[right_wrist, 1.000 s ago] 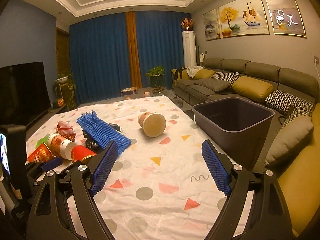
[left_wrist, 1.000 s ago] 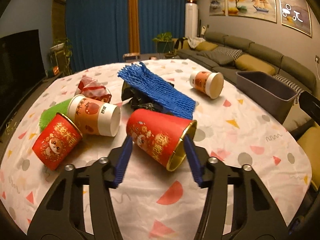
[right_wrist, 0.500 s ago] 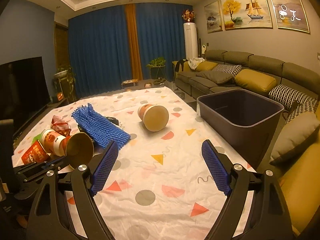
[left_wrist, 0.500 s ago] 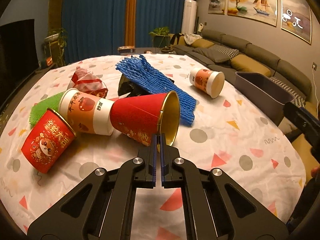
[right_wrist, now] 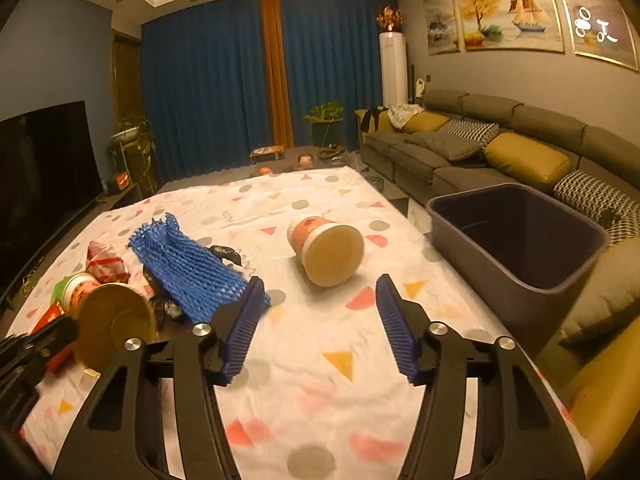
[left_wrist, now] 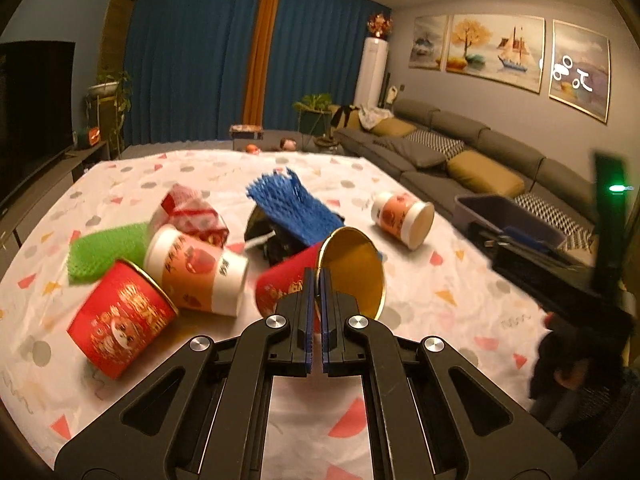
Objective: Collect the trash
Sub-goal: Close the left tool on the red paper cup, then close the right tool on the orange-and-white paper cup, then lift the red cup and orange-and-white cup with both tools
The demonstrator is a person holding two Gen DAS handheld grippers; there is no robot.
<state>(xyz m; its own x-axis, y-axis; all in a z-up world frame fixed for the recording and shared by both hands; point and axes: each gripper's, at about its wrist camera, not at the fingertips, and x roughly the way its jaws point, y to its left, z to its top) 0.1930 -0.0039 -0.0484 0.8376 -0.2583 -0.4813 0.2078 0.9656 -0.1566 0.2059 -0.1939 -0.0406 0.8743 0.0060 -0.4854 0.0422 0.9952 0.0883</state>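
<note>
My left gripper [left_wrist: 316, 280] is shut on the rim of a red paper cup with a gold inside [left_wrist: 352, 268], which is tipped up off the tablecloth with its mouth facing me. The right wrist view shows this cup [right_wrist: 112, 324] at the lower left. My right gripper [right_wrist: 320, 286] hovers over the cloth with its jaws closing and nothing between them. An orange and white cup [right_wrist: 328, 250] lies on its side just beyond its fingertips. A dark grey bin [right_wrist: 520, 248] stands past the table's right edge.
More trash lies on the spotted tablecloth [left_wrist: 420, 292]: a blue foam net [left_wrist: 296, 208] over a black bag [left_wrist: 276, 240], a second orange cup [left_wrist: 196, 272], another red cup [left_wrist: 120, 320], a green net [left_wrist: 108, 248] and a red-white wrapper [left_wrist: 188, 212]. A sofa [right_wrist: 500, 148] runs along the right.
My left gripper closed on the red cup's rim and tipped it up from the cloth. My right gripper moved forward toward the orange cup and its jaws narrowed.
</note>
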